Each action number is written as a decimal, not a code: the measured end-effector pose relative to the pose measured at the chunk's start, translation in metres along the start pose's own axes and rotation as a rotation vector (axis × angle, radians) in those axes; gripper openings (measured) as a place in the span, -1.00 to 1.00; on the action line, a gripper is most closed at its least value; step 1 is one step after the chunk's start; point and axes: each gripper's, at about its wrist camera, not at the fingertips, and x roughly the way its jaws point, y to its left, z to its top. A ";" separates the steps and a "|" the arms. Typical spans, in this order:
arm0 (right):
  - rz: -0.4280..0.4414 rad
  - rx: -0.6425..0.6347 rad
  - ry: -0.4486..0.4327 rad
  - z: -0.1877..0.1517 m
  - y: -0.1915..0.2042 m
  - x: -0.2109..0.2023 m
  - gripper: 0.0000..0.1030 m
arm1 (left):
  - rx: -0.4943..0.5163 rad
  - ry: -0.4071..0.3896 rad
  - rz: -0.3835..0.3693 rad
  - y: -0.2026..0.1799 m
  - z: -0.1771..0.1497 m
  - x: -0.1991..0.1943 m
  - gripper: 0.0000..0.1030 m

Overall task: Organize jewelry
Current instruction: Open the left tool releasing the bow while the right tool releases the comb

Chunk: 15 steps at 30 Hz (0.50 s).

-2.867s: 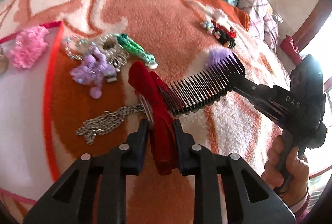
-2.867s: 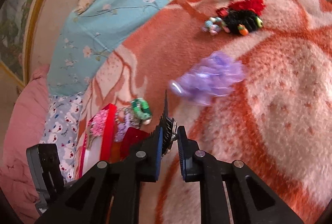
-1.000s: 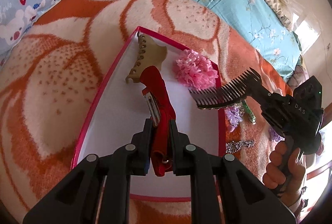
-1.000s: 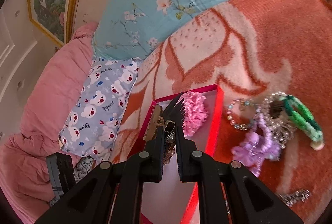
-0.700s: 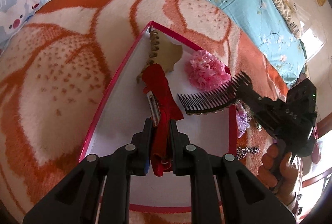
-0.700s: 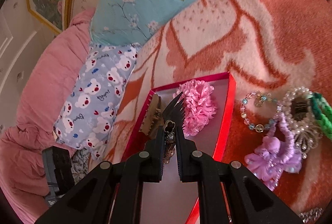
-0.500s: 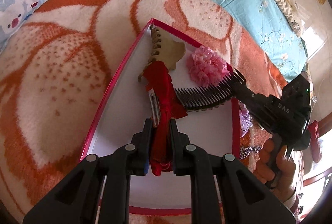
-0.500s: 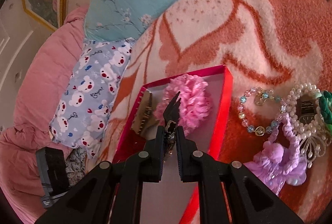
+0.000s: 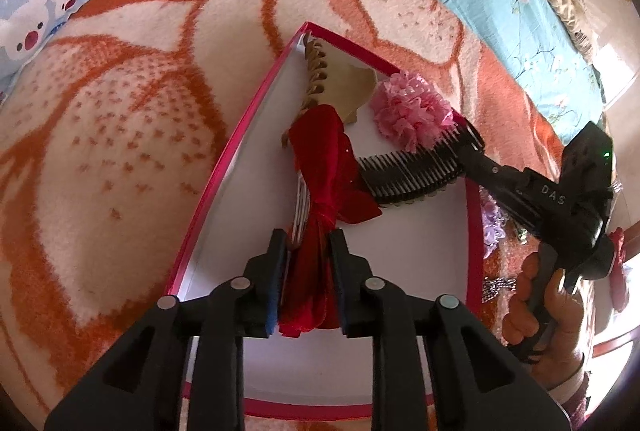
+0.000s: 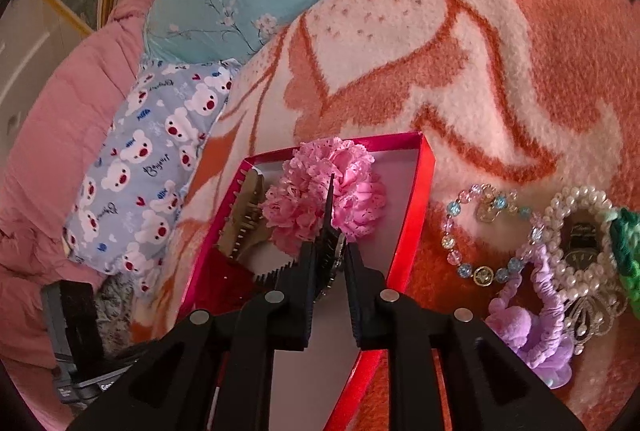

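Left wrist view: red-rimmed box (image 9: 224, 167) on orange blanket (image 9: 100, 135), holding tan claw clip (image 9: 340, 83) and pink scrunchie (image 9: 412, 109). Left gripper (image 9: 308, 247) clamped on red bow clip (image 9: 324, 167) over the box; right gripper (image 9: 468, 155) closed around black comb (image 9: 408, 171). Right wrist view only: bead bracelet (image 10: 480, 231), pearl bracelet (image 10: 580, 231), purple scrunchie (image 10: 536, 319) outside the box. Green item cut off at edge.

Bedroom: blanket (image 9: 120, 135), pillow (image 10: 152, 155).
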 end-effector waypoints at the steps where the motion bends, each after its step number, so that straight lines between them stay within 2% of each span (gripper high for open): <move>1: -0.005 -0.002 0.002 0.000 0.001 0.000 -0.67 | 0.002 0.003 0.006 0.000 0.000 0.001 -0.49; 6: -0.043 -0.033 0.018 0.002 0.008 0.005 -0.60 | 0.017 0.005 0.033 -0.002 0.001 0.003 -0.34; 7: -0.051 -0.040 0.024 0.002 0.010 0.007 -0.56 | 0.016 0.005 0.034 -0.002 0.001 0.003 -0.25; 11: -0.076 -0.087 0.033 0.002 0.021 0.005 -0.27 | 0.018 -0.004 0.038 -0.001 0.001 0.000 -0.05; 13: -0.094 -0.109 0.028 0.002 0.026 0.002 -0.14 | 0.021 -0.006 0.036 -0.001 0.000 -0.002 -0.05; 15: -0.114 -0.128 0.021 0.002 0.029 -0.001 -0.10 | 0.024 -0.008 0.034 -0.002 0.000 -0.003 -0.05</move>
